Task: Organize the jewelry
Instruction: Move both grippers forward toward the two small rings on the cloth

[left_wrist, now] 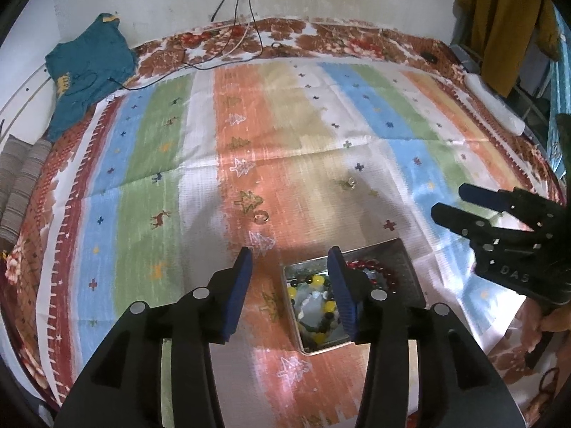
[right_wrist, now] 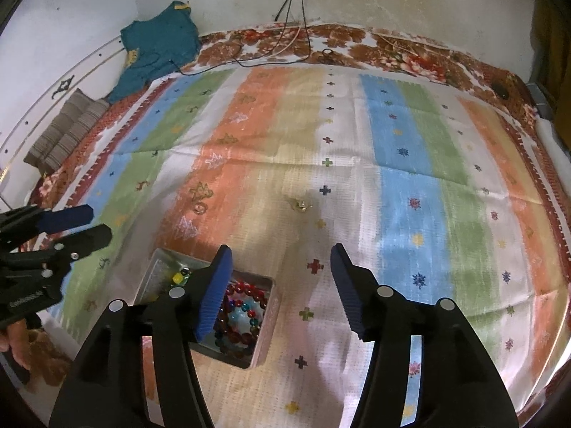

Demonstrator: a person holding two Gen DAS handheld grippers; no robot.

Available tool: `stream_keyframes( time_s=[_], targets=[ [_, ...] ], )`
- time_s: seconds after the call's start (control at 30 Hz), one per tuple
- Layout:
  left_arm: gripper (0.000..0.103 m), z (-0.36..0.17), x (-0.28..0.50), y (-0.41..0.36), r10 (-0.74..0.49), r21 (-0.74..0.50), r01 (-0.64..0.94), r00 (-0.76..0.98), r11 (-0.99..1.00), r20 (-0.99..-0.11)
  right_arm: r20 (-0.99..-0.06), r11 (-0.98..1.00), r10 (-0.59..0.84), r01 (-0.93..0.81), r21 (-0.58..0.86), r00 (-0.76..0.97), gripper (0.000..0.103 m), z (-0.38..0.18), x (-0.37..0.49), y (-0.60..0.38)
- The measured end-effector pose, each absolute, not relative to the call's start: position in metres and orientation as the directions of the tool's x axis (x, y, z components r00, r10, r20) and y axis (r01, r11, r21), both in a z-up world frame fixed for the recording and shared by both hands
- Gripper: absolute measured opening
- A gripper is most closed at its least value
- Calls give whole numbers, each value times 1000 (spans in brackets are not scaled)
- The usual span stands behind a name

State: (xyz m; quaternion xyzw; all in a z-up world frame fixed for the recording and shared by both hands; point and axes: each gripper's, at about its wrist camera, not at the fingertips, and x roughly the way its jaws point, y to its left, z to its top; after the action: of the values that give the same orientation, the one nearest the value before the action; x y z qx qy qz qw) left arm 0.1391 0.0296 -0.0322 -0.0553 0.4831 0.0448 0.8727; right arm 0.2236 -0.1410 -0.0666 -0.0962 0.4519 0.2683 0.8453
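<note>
Currently, two small gold-coloured rings remain loose on the bed: one ring (left_wrist: 261, 217) lies on the orange stripe just beyond the tray, and a second ring (left_wrist: 349, 183) lies farther out on the pale yellow stripe. The metal tray (left_wrist: 410, 271) already holds a yellow-and-green bead bracelet (left_wrist: 316, 303) and a red bead bracelet (right_wrist: 242, 315), side by side.

The left gripper (left_wrist: 291, 287) hangs above the tray's near-left edge, jaws parted to a moderate gap with nothing between them. The right gripper (right_wrist: 282, 289) hangs over the tray's right edge and the cloth beside it, jaws wider apart and likewise empty.

Judged step: collect a loose ring. Recommended procedure:
- Approach the nearer ring steeply from above, with one pad on each side of the band.
- Narrow the jaws before contact; the ring is thin and lies flat, so a wide gap risks pushing it along the cloth.
- Press lightly into the soft surface, then close.

Materials: the rings are hard, smooth, and probably slippery against the ribbed blue pads. The beads are glossy and round. The tray is rectangular, shallow, and reflective. The striped cloth (right_wrist: 410, 185) is thin, woven, and creased, so it may bunch under the fingers.
</note>
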Motion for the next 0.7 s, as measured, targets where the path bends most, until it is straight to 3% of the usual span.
stream_keyframes(
  time_s=[0.17,0.7],
  targets=[
    [53,-41,150,40,66,-22,-163,513,986,-856,-837,828,339,-559,49,430,60,-77,236,-132],
    [54,-73,186,53,87,6,-186,429,983,-899,-865,828,301,-559,28,402,62,-103,273,-116]
  ],
)
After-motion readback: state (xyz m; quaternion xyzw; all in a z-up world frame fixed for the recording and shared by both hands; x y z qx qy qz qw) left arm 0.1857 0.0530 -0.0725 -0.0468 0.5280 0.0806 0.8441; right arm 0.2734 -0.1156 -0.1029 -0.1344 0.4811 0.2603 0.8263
